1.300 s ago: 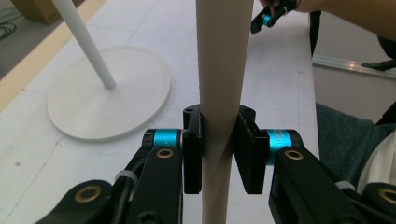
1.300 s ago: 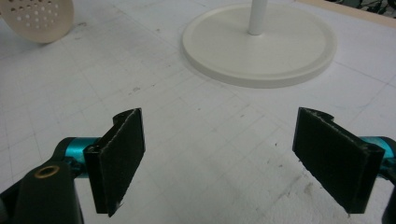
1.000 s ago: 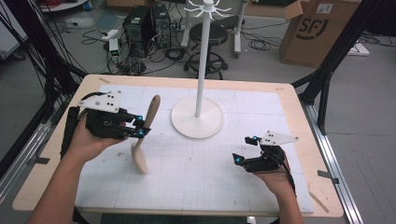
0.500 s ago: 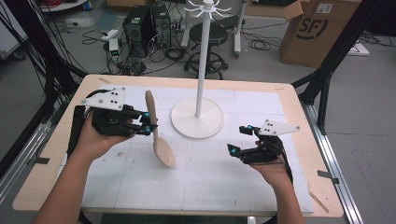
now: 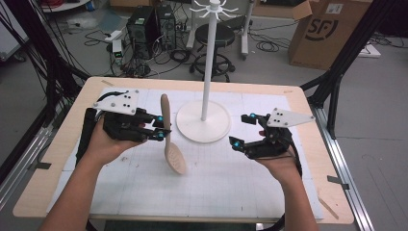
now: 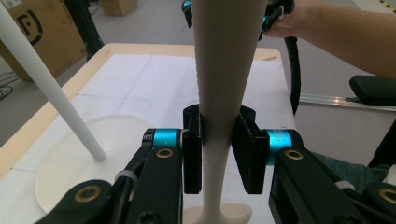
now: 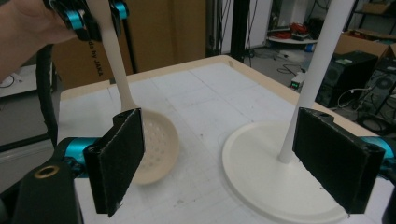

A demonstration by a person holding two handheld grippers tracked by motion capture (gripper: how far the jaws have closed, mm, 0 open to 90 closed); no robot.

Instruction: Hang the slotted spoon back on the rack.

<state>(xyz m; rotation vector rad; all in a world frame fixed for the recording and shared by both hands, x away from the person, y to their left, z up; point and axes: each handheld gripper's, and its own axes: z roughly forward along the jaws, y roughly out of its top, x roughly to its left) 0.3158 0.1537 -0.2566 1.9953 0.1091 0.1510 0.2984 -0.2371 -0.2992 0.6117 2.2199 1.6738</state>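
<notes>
Holes in the spoon [image 7: 154,144] bowl show from the right gripper view alone; in the left gripper view its handle top is cut off. The left gripper [image 5: 161,129] clamps the handle mid-length [image 6: 219,121], holding the spoon nearly upright over the mat [image 5: 231,178], bowl down and tilted toward the person, beside the stand [image 5: 204,126]. The right gripper [image 5: 245,131], jaws spread wide, hovers empty opposite.
</notes>
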